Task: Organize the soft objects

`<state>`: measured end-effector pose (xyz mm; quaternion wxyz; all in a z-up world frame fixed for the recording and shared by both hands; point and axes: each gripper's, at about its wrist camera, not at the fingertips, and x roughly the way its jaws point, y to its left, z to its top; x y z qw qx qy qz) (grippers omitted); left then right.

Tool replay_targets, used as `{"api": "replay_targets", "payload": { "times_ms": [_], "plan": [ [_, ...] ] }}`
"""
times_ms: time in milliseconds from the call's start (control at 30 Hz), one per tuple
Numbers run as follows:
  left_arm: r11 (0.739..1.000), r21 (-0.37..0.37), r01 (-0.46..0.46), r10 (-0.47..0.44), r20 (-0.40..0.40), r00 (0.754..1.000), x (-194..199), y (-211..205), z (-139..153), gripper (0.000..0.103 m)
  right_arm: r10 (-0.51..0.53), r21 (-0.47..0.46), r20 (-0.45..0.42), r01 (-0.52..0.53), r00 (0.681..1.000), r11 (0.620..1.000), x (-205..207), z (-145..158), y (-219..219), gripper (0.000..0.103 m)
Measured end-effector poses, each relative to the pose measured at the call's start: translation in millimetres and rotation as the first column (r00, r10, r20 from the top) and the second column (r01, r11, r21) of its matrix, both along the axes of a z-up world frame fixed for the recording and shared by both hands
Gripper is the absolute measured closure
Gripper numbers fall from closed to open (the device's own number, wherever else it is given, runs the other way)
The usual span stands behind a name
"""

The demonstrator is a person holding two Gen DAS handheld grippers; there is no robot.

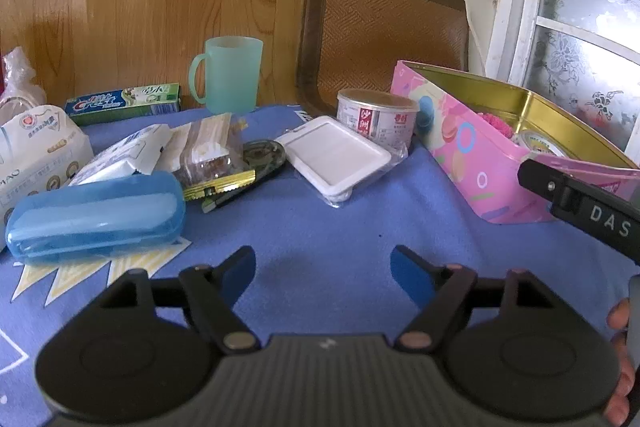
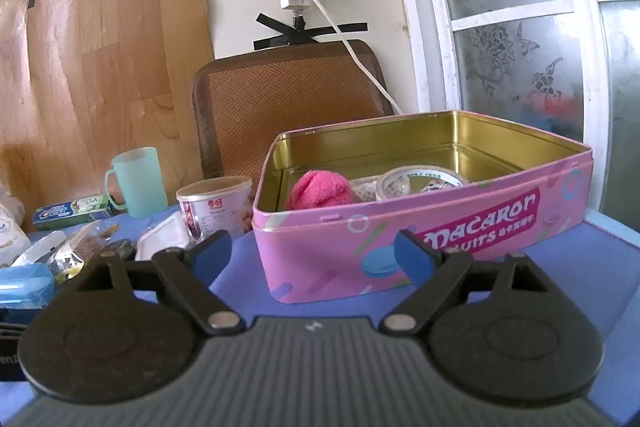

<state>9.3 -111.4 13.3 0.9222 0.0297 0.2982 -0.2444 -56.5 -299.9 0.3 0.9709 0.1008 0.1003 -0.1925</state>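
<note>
A pink macaron tin (image 2: 420, 239) stands open on the blue cloth, also in the left wrist view (image 1: 472, 163). Inside it lie a pink fluffy cloth (image 2: 320, 189) (image 1: 494, 121) and a roll of tape (image 2: 420, 181). My right gripper (image 2: 312, 251) is open and empty just in front of the tin. My left gripper (image 1: 323, 267) is open and empty over bare blue cloth. A white tissue pack (image 1: 36, 147) and soft wrapped packets (image 1: 132, 155) lie at the left. The right gripper's finger (image 1: 580, 203) shows at the right edge of the left wrist view.
On the table are a blue plastic case (image 1: 96, 215), a toothpaste box (image 1: 124, 101), a green mug (image 1: 232, 75), a can (image 1: 376, 115), a white tray in wrap (image 1: 340, 155) and a snack pack (image 1: 208, 147). A woven chair back (image 1: 384, 31) stands behind.
</note>
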Motion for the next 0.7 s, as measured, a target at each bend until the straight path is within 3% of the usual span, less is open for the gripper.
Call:
{"api": "replay_targets", "payload": {
  "times_ms": [467, 600, 700],
  "plan": [
    [0.999, -0.037, -0.007, 0.008, 0.047, 0.999, -7, 7, 4, 0.024, 0.006, 0.012, 0.020, -0.006, 1.000, 1.000, -3, 0, 0, 0.011],
    [0.998, -0.066, -0.018, 0.023, 0.070, 0.997, -10, 13, 6, 0.016, 0.005, 0.007, 0.020, -0.005, 1.000, 1.000, -3, 0, 0, 0.011],
    [0.997, -0.079, -0.017, 0.023, 0.079, 0.997, -10, 15, 7, 0.016, 0.005, 0.008, 0.018, -0.005, 1.000, 1.000, -3, 0, 0, 0.011]
  ]
}}
